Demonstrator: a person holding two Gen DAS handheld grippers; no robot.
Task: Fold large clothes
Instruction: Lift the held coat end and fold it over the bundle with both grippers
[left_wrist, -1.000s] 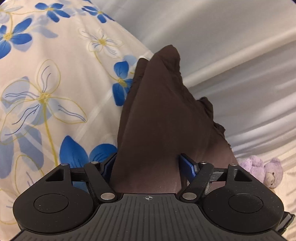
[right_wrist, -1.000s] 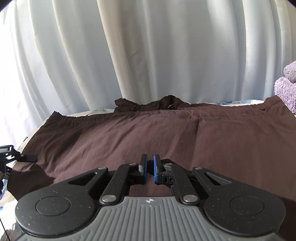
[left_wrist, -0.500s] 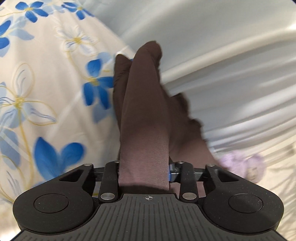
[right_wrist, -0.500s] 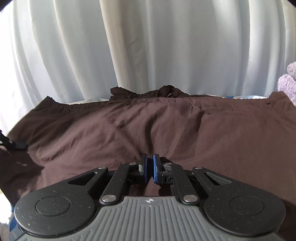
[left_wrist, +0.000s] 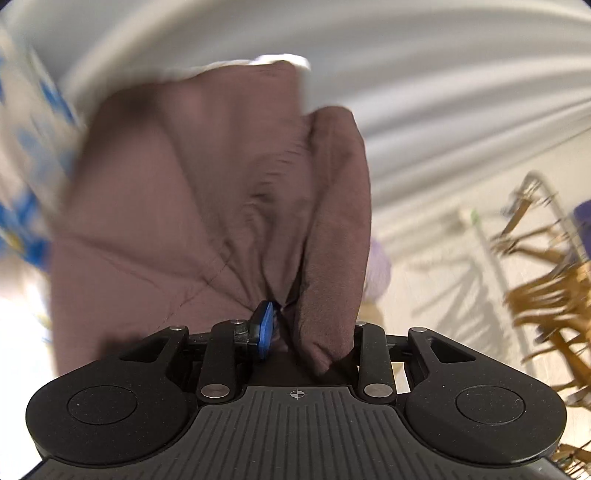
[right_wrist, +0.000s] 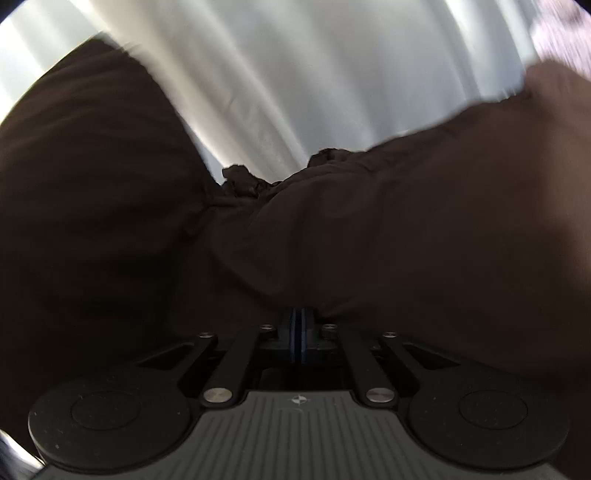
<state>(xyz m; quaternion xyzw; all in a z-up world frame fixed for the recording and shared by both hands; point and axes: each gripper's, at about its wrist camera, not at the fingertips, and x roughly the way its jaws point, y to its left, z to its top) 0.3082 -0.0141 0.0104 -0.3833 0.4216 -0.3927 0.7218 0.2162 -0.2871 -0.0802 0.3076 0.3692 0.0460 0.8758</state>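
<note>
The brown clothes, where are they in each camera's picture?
Left wrist: the brown garment fills the middle and left, bunched between the left gripper pads.
Right wrist: it spreads across the middle, pinched in the right gripper.
Shared landmark: the white curtain behind.

bedroom: floral bedsheet (left_wrist: 22, 206), curtains (right_wrist: 295, 74)

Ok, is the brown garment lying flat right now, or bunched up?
Bunched and partly lifted: the brown garment humps in deep folds instead of lying flat, and a gathered fold of it sits clamped in the left gripper.
</note>
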